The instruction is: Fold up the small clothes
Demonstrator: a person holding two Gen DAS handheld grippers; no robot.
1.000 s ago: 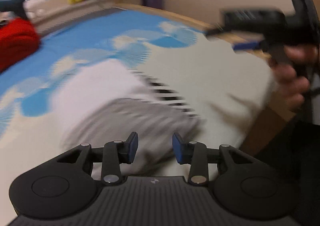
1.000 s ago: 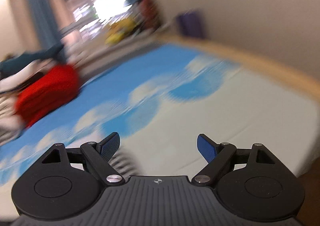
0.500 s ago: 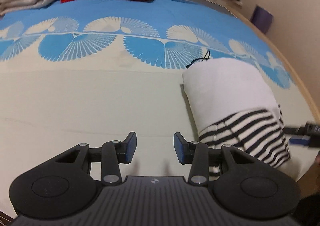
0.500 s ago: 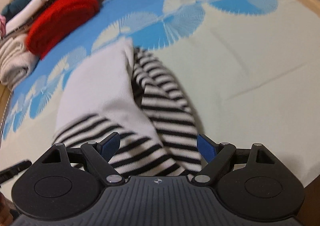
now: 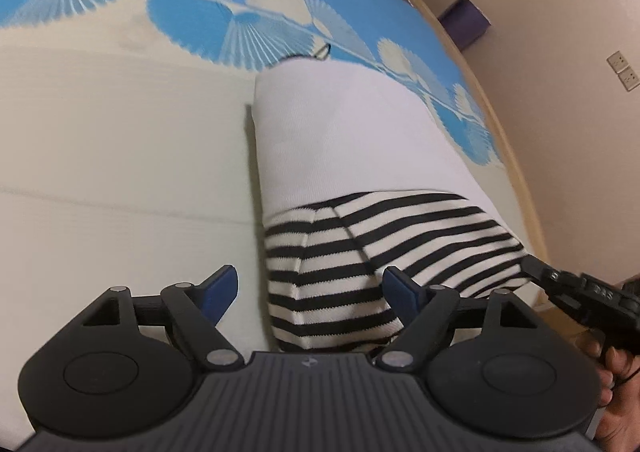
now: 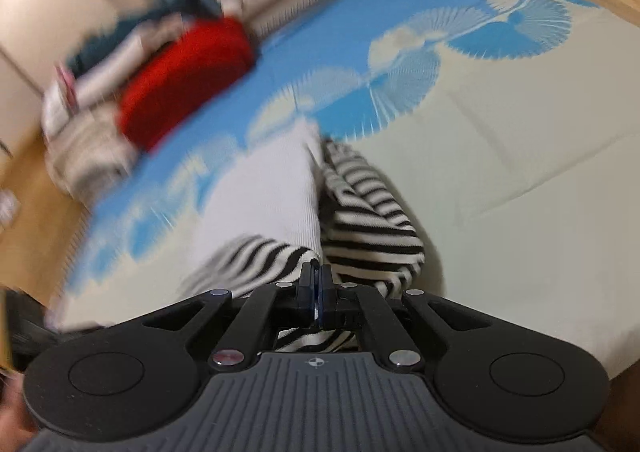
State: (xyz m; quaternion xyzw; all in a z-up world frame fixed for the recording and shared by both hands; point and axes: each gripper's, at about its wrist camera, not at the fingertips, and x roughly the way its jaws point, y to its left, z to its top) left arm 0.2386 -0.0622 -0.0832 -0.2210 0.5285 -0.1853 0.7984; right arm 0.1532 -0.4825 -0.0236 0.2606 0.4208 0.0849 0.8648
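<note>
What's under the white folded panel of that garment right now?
Black-and-white striped fabric pokes out from under the white panel at its near end and, in the right wrist view, along its side. Beneath that lies the bedspread; anything else underneath is covered.

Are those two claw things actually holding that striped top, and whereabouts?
The right gripper has closed on the striped garment at its near hem; the left gripper, jaws just opened, holds nothing.

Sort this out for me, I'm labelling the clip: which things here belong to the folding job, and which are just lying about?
Part of the job:
- striped top
- left gripper, open over its hem
- right gripper, shut at its edge

Lying about:
- red knit
- cream blanket
- purple box
</note>
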